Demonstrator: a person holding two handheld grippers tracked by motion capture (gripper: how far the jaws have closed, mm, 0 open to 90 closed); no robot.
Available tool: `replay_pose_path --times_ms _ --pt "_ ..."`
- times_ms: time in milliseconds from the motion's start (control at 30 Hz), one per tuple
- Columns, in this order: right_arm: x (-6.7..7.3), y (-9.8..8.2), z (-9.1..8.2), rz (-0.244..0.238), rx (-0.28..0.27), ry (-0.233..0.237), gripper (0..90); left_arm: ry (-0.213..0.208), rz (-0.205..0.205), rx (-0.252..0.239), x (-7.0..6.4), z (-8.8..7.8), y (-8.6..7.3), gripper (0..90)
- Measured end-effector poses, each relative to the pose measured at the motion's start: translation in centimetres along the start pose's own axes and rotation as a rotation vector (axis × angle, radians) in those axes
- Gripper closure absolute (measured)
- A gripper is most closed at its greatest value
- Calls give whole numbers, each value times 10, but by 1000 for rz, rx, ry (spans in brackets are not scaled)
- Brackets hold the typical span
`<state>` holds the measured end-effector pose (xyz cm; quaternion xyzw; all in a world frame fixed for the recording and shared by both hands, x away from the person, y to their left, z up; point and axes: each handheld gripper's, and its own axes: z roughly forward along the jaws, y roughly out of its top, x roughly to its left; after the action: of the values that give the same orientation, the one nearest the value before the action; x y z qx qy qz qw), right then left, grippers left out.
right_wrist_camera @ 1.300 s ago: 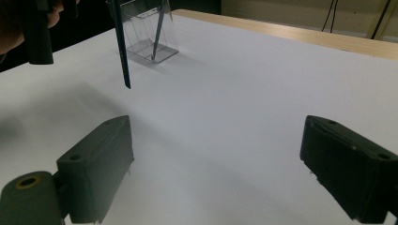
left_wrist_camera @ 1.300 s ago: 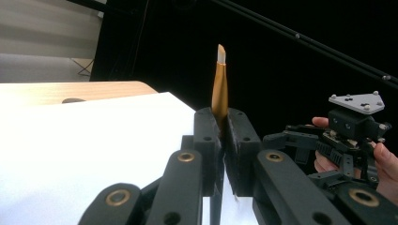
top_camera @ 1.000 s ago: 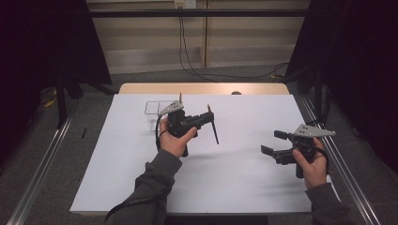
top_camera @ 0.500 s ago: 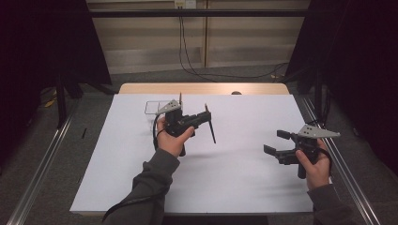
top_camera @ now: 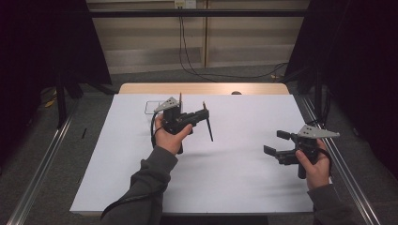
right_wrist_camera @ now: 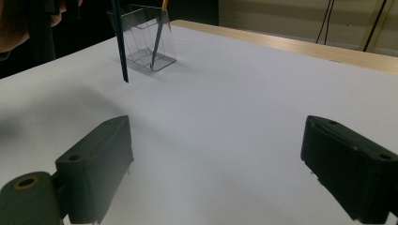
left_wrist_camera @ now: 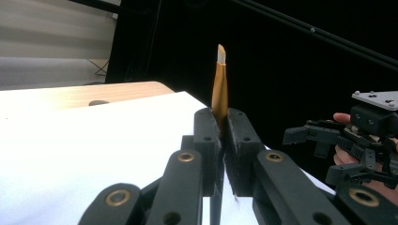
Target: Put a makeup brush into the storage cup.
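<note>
Left gripper point(top_camera: 205, 114): clamping the brush point(left_wrist_camera: 219, 84), bristles sticking up past its fingertips.
Right gripper point(top_camera: 277, 142): hovering, jaws spread wide, nothing between.

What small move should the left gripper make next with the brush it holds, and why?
Probably carry the brush back toward the clear holder. The left gripper is shut on it above the white sheet, and another brush already leans inside.

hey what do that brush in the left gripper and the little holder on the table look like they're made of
The brush seems to have a golden-brown handle end, likely lacquered wood or plastic, with a pale angled tip; its lower part looks dark and matte. The left gripper clamps it between shut jaws. The holder looks like clear acrylic or glass: the white table cover shows through its glossy walls.
</note>
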<state>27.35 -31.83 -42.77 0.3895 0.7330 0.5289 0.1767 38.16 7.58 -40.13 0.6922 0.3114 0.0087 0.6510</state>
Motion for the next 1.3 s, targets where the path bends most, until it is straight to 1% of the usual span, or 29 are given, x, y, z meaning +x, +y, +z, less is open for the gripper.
replay_pose_path --times_ms 67,133,167,200,233,267,333,467,533,567,633,667,733,800,900,933,967,1000,1033,1067,1100,1133,1200,1233,1300 --pt "0 0 0 -1 0 -1 87 -2 -2 0 0 0 1 841" --pt "1 0 0 -2 2 -4 87 3 10 2 1 -1 3 841" --pt "1 0 1 -3 2 -3 87 3 -1 -4 1 -1 3 841" --pt "1 0 1 -3 1 -2 87 3 11 2 1 -1 4 841" --pt "1 0 1 -1 0 -5 87 9 9 1 1 -1 4 841" --pt "1 0 1 -2 2 -3 87 7 14 14 1 -2 5 841" --pt "1 0 1 -1 0 -3 87 10 17 18 1 -2 6 841" --pt "1 0 1 -8 1 3 87 21 15 10 1 -3 9 841" --pt "1 0 1 -8 0 1 87 30 24 14 2 -3 10 842" --pt "1 1 1 -5 1 -1 87 28 29 21 2 -4 11 842" --pt "1 1 0 -3 2 -5 87 32 33 20 3 -5 12 842" --pt "1 1 0 1 1 -5 87 27 39 24 3 -5 13 842" --pt "1 1 1 2 -2 -7 87 38 43 30 3 -6 14 842" --pt "1 1 1 -2 1 -2 87 38 47 28 4 -7 15 842" --pt "0 0 1 -2 -1 -1 87 51 50 28 5 -8 17 842" --pt "0 1 1 -3 0 -4 87 46 53 34 5 -9 17 842" --pt "0 1 0 0 1 -1 87 55 50 33 6 -9 18 842" --pt "0 1 0 1 -3 1 87 53 50 30 7 -10 18 842" --pt "0 1 0 -2 -3 -3 87 62 52 38 7 -11 19 842" --pt "0 1 0 -2 -4 -3 87 59 52 35 8 -11 19 842" --pt "0 1 0 0 -4 -4 87 67 50 36 8 -12 20 842" --pt "0 1 0 2 -3 -8 87 63 52 33 9 -13 21 843" --pt "0 1 -1 1 -6 -6 87 77 64 46 11 -16 22 843" --pt "0 1 -1 0 -5 -8 87 79 58 39 11 -16 23 843" --pt "0 1 -1 -3 -4 -5 87 81 58 37 12 -17 24 843"
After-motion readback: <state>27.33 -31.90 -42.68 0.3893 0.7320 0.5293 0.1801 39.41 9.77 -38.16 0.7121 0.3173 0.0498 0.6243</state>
